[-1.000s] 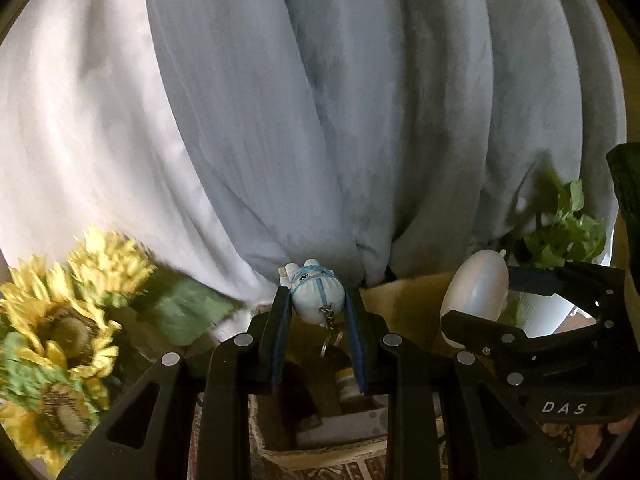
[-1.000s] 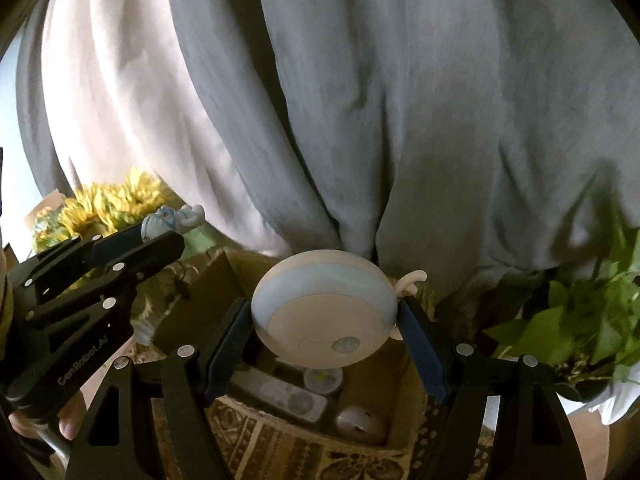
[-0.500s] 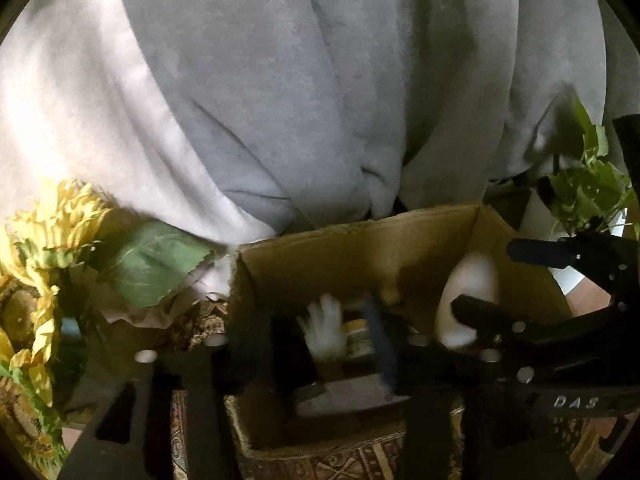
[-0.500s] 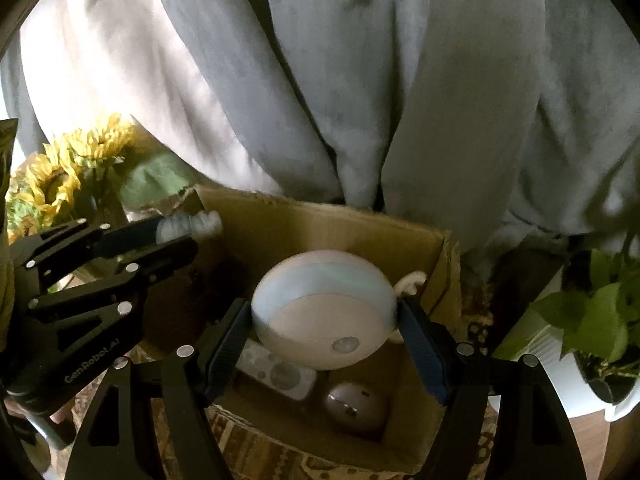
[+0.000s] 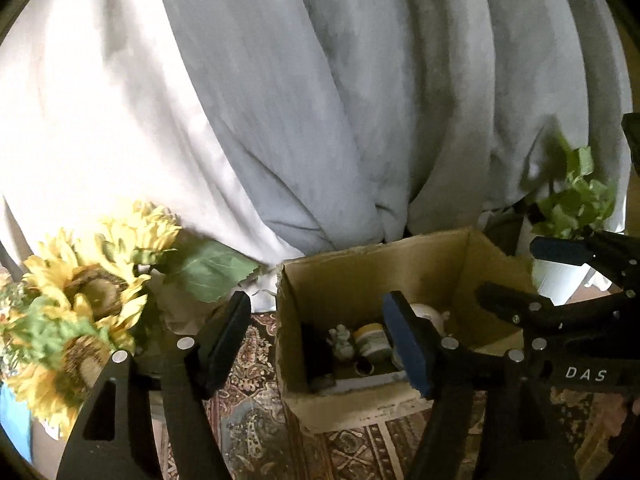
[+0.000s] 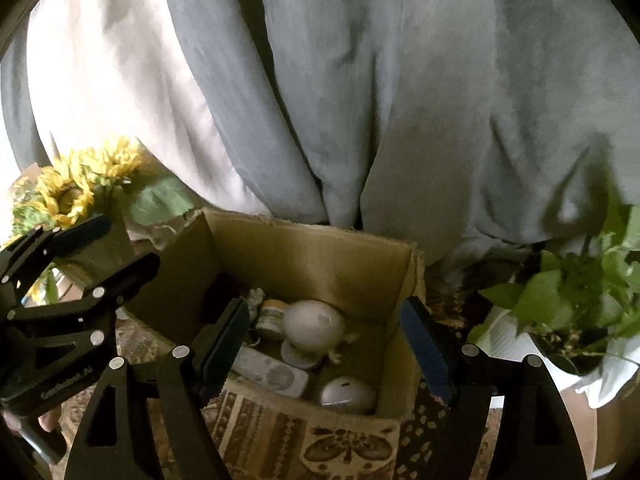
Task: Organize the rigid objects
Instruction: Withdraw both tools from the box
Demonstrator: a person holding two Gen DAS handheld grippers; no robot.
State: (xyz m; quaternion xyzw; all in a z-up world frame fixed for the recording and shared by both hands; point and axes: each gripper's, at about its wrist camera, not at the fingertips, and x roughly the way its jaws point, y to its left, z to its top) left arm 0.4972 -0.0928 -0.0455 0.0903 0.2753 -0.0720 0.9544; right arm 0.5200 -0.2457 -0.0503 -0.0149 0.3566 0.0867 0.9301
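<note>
An open cardboard box (image 5: 360, 280) (image 6: 312, 256) stands on a patterned cloth. My left gripper (image 5: 316, 340) (image 6: 124, 242) hangs over its left edge; its jaws are opening and nothing is between them. The small pale figurine (image 5: 342, 342) (image 6: 256, 300) lies in the box beside a little jar (image 5: 374, 344) (image 6: 272, 316). Above the box's near side my right gripper (image 6: 326, 346) (image 5: 508, 270) is open and empty, its jaws opening too. The round white lamp (image 6: 314, 322) (image 5: 426, 314) rests inside, with a white remote (image 6: 272, 374) and an egg-shaped gadget (image 6: 346, 396).
Sunflowers (image 5: 92, 280) (image 6: 68, 188) stand left of the box. A potted green plant (image 5: 572, 204) (image 6: 568, 292) stands to its right. Grey curtains (image 5: 320, 100) hang close behind. The patterned cloth (image 5: 248, 400) covers the surface. A fingertip (image 6: 48, 424) shows at the lower left.
The left gripper let go of the figurine, which now lies in the box. The right gripper released the round lamp, which dropped into the box. Both pairs of jaws are now empty.
</note>
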